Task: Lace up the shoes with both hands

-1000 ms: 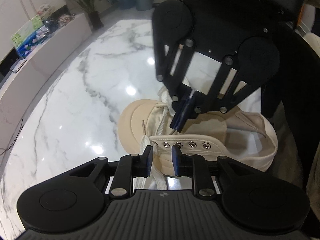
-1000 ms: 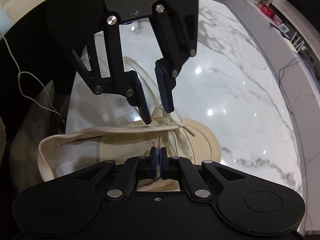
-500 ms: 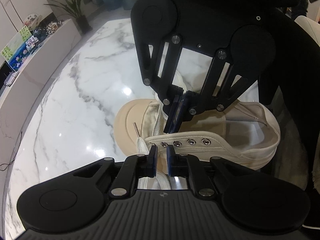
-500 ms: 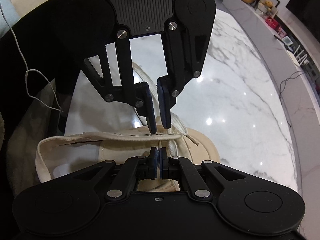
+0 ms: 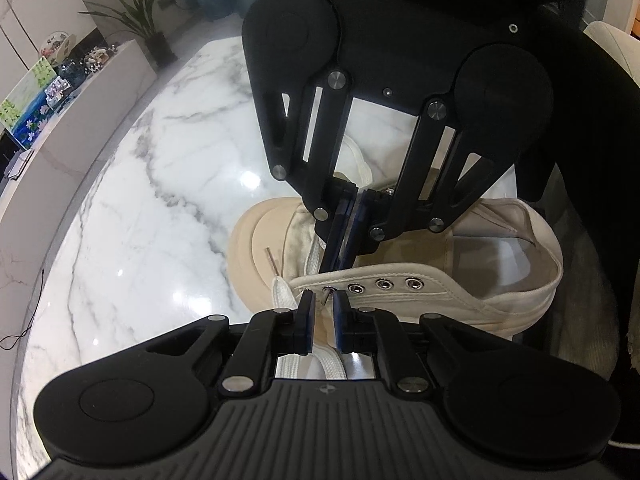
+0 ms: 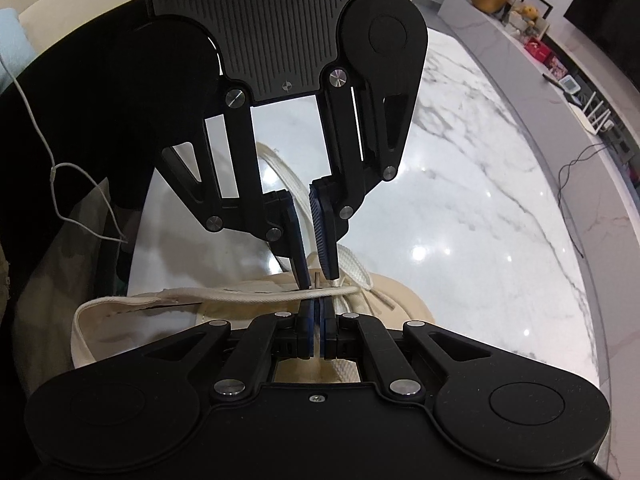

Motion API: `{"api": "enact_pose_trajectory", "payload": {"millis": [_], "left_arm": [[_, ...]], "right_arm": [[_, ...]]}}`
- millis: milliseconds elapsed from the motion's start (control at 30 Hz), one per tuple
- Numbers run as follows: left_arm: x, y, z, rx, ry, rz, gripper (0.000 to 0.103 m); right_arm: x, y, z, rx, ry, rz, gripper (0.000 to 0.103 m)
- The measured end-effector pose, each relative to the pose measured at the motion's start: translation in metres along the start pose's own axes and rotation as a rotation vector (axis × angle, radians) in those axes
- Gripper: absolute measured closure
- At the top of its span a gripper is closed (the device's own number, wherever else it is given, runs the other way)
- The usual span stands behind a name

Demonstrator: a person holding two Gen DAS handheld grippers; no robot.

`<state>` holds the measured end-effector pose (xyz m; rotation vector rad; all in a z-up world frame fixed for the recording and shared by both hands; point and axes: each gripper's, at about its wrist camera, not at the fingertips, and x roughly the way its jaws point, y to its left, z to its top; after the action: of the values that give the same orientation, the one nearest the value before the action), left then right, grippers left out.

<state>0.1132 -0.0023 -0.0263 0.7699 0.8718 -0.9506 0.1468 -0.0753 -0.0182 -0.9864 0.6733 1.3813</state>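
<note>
A cream canvas shoe (image 5: 432, 292) with a tan toe cap (image 5: 256, 248) lies on the marble table, toe to the left in the left wrist view. Its near flap has a row of metal eyelets (image 5: 382, 284). My left gripper (image 5: 321, 303) is open by a narrow gap just in front of the first eyelet, where a metal lace tip (image 5: 327, 294) pokes through. My right gripper (image 5: 347, 236) faces it from across the shoe, shut on the white lace (image 6: 320, 334) inside the shoe. A second lace end with its aglet (image 5: 272, 259) lies on the toe cap.
The white marble table (image 5: 160, 208) spreads to the left of the shoe. A white cable (image 6: 80, 200) hangs by dark clothing at the left of the right wrist view. A counter with small items (image 6: 560, 68) runs behind the table.
The left gripper has narrowed its gap and closed in on the first eyelet. The right gripper has pushed forward over the shoe, and the lace tip now shows through the eyelet.
</note>
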Motion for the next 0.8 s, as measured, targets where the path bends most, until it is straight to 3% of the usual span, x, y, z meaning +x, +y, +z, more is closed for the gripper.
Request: {"api": "enact_pose_trajectory", "payload": {"millis": [200, 433, 667, 800], "left_arm": [[0.003, -0.004, 0.001, 0.038, 0.017, 0.007, 0.100], [0.001, -0.003, 0.001, 0.005, 0.023, 0.018, 0.101], [-0.016, -0.006, -0.004, -0.038, 0.022, 0.055, 0.101], [-0.029, -0.010, -0.006, -0.066, 0.009, 0.072, 0.102]], "right_arm": [[0.003, 0.001, 0.006, 0.002, -0.002, -0.004, 0.102], [-0.001, -0.001, 0.005, 0.044, -0.008, -0.016, 0.100], [-0.022, 0.003, -0.003, 0.117, -0.002, -0.045, 0.086], [-0.034, 0.010, -0.008, 0.162, -0.004, -0.070, 0.085]]}}
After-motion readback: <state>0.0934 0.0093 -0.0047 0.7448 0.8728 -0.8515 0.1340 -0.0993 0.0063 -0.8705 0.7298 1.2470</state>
